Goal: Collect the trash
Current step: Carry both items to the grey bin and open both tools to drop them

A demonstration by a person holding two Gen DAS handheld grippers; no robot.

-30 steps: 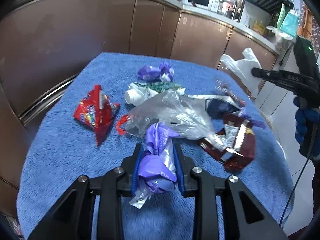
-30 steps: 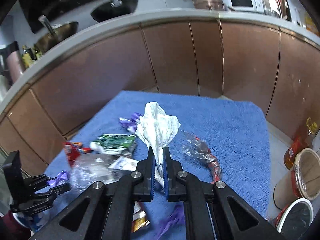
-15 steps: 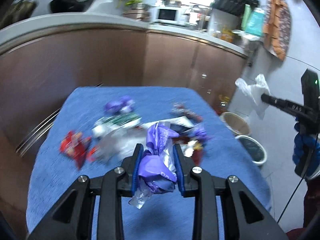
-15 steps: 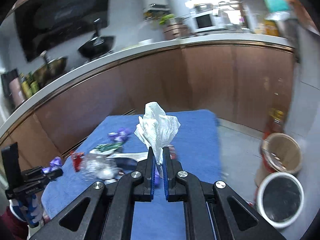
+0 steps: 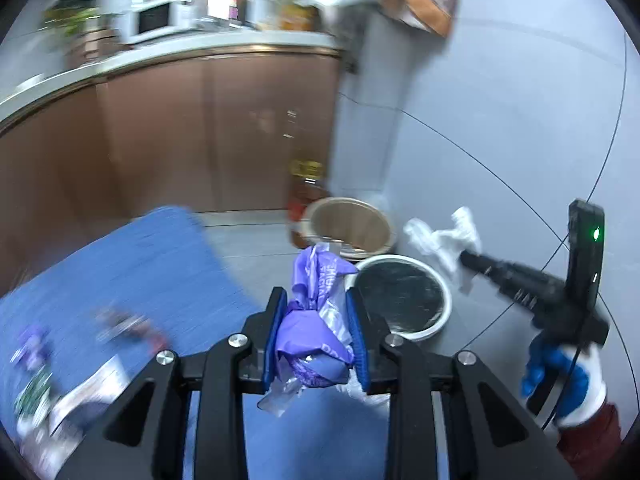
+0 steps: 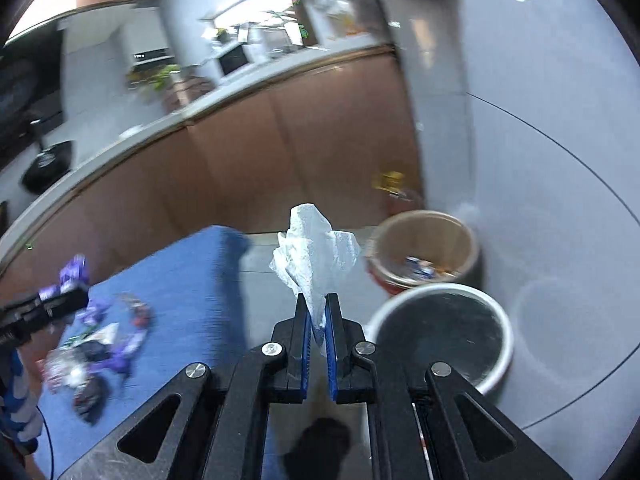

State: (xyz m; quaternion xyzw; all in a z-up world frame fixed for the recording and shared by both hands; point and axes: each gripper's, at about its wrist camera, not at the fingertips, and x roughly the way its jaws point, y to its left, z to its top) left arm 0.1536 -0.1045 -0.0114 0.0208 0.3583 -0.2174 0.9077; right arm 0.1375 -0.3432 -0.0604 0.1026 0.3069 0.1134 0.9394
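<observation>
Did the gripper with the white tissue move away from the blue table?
Yes. The right gripper, shut on the white tissue, swung off the blue table toward the two bins on the floor.

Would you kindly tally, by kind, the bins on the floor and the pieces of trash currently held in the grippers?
Bins on the floor: 2, a tan bin and a white-rimmed bin
Purple wrappers held: 1, the purple wrapper in the left gripper
White tissues held: 1, the white tissue in the right gripper
Total: 4
</observation>
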